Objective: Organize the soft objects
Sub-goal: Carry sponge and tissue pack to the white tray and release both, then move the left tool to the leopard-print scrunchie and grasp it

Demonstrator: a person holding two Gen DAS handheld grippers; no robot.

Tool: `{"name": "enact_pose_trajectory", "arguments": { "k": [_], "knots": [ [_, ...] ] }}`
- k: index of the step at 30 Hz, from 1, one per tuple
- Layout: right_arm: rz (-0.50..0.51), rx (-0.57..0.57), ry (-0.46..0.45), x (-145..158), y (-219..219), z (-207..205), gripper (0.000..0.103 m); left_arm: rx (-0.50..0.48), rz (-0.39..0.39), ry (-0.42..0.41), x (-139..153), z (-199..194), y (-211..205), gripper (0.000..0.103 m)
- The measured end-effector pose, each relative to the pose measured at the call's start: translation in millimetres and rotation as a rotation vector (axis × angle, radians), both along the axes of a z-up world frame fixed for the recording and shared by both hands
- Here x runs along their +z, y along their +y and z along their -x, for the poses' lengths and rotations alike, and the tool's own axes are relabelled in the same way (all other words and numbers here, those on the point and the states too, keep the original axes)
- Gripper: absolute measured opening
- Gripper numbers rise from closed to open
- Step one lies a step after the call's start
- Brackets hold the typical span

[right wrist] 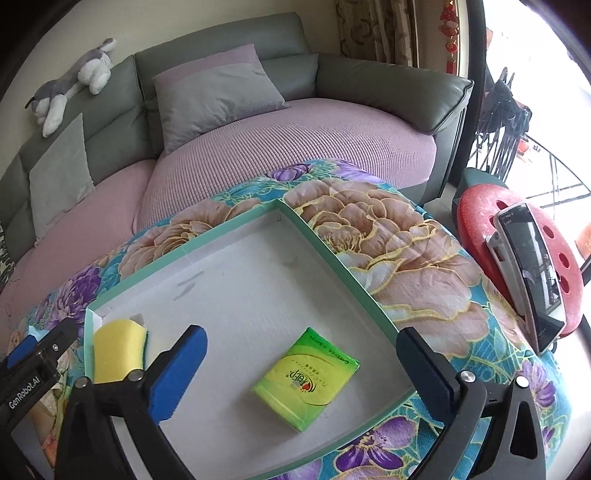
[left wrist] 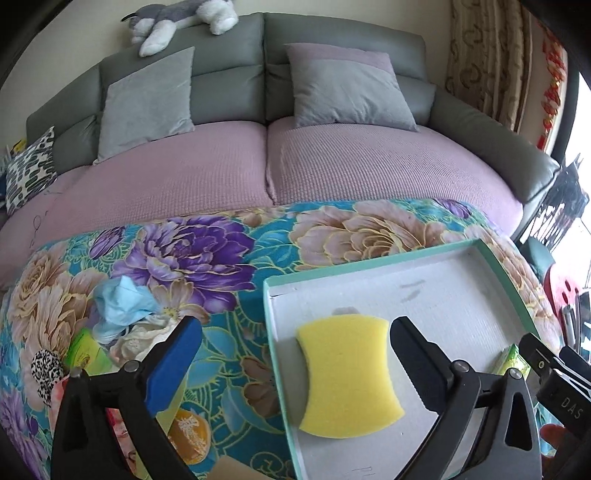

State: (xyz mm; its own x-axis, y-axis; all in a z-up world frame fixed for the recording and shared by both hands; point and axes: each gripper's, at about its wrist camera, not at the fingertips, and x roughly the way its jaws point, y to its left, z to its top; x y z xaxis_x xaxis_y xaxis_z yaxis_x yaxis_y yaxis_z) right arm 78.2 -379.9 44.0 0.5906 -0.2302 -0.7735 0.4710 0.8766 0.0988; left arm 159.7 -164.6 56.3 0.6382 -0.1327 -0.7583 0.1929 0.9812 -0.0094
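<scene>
A yellow sponge (left wrist: 347, 373) lies flat in the shallow green-rimmed tray (left wrist: 369, 258), at its left side. My left gripper (left wrist: 295, 332) stands open over it, one finger on each side, with the pads clear of it. A green tissue pack (right wrist: 306, 378) lies in the tray (right wrist: 332, 254) toward its near side. My right gripper (right wrist: 302, 338) hovers open above the pack and holds nothing. The right wrist view also shows the sponge (right wrist: 118, 350) in the tray's left corner. Left of the tray on the floral cloth lie a light blue cloth (left wrist: 122, 302), a leopard-print scrunchie (left wrist: 46, 369) and more packs.
A floral cloth (right wrist: 406, 266) covers the table under the tray. Behind it stands a sofa (left wrist: 221, 166) with grey cushions (left wrist: 347, 92) and a plush dog (left wrist: 177, 18) on its backrest. A red stool (right wrist: 480, 206) with a phone (right wrist: 532, 273) leaning on it stands at the right.
</scene>
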Motion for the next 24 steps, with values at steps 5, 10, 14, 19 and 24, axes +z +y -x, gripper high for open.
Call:
{"name": "enact_pose_trajectory", "arguments": {
  "k": [5, 10, 14, 19, 24],
  "knots": [
    [0.04, -0.006, 0.005, 8, 8, 3, 0.103, 0.052, 0.025, -0.005, 6, 4, 19, 0.102],
    [0.094, 0.009, 0.009, 18, 24, 9, 0.103, 0.104, 0.04, -0.032, 19, 18, 48, 0.102],
    [0.088, 0.035, 0.002, 26, 39, 17, 0.103, 0.155, 0.044, -0.044, 25, 32, 76, 0.102],
    [0.087, 0.095, 0.017, 27, 68, 23, 0.103, 0.211, 0.031, -0.054, 27, 53, 112, 0.102],
    [0.11, 0.17, 0.025, 27, 104, 18, 0.103, 0.267, 0.002, -0.048, 21, 70, 146, 0.102]
  ]
}}
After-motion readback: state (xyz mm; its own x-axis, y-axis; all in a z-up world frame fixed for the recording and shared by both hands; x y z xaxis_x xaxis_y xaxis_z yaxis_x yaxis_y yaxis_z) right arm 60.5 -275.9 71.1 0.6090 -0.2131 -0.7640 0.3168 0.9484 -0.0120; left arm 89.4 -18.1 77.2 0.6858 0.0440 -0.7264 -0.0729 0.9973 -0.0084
